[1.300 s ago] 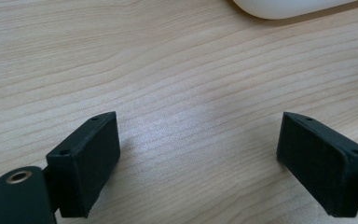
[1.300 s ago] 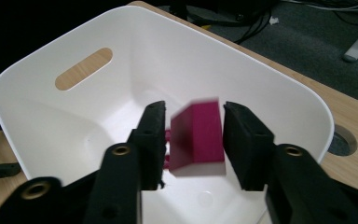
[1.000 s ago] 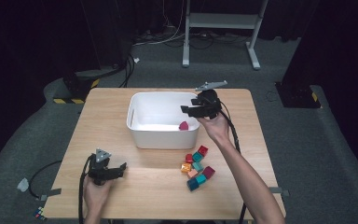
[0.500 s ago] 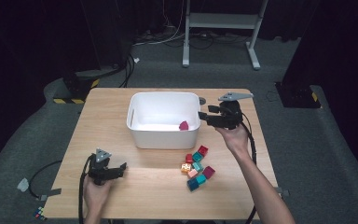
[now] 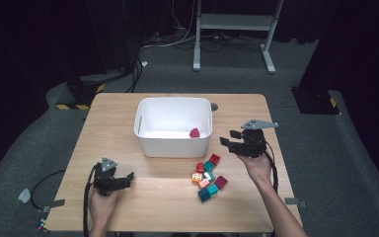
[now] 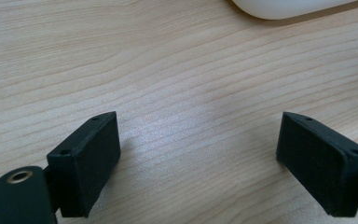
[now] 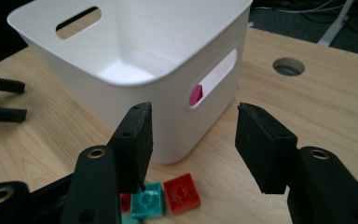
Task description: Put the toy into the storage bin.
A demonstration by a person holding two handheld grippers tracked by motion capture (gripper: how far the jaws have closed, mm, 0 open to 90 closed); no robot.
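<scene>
On the wooden desk (image 5: pixel 128 118) stands 1 white bin (image 5: pixel 173 126), set toward the far edge and about midway between the left and right edges. Inside it lies 1 magenta block (image 5: pixel 195 132) against the right wall, and in the right gripper view the same block (image 7: pixel 195 95) shows through the bin's side handle slot. In front of the bin's near right corner lies a cluster of about 8 small blocks (image 5: pixel 208 176) on the bare wood: roughly 3 red or maroon, 3 teal, 1 orange and 1 pink, most of them touching one another. The right gripper (image 5: pixel 231 140) hangs just right of the bin, above the desk near its right edge; its 2 jaws stand apart, have just been closing a little, and nothing is between them. Below them in the right gripper view lie 1 red block (image 7: pixel 182 192) and 1 teal block (image 7: pixel 145 200). The left gripper (image 5: pixel 126 178) rests near the near left corner of the desk, its 2 jaws spread wide over bare wood, holding nothing.
</scene>
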